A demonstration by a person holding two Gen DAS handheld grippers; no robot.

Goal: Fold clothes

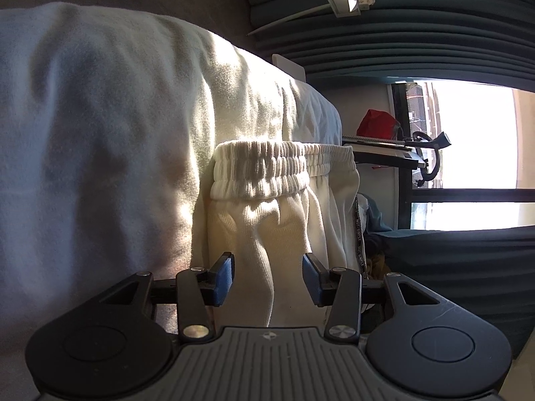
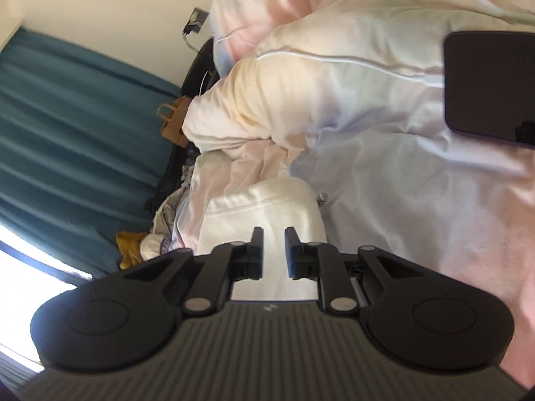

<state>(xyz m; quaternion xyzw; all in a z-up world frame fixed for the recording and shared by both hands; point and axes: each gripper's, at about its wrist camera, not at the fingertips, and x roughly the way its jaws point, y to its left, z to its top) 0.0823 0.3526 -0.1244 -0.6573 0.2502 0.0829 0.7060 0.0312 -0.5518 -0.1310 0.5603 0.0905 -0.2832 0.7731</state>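
Observation:
Cream sweatpants (image 1: 267,207) with a ribbed elastic waistband (image 1: 264,170) hang over the edge of a bed covered by a white blanket (image 1: 100,133). My left gripper (image 1: 267,277) is open, its blue pads on either side of a fold of the cream fabric below the waistband, not closed on it. In the right wrist view a folded part of the cream garment (image 2: 267,207) lies on the bedding. My right gripper (image 2: 273,250) is over it with the jaws a narrow gap apart, fabric showing between them.
Teal curtains (image 1: 418,33) and a bright window (image 1: 468,133) are to the right, with a red object (image 1: 376,122) by the sill. A white duvet (image 2: 334,77), a black phone (image 2: 491,87), a brown paper bag (image 2: 174,120) and piled clothes (image 2: 157,234) surround the bed.

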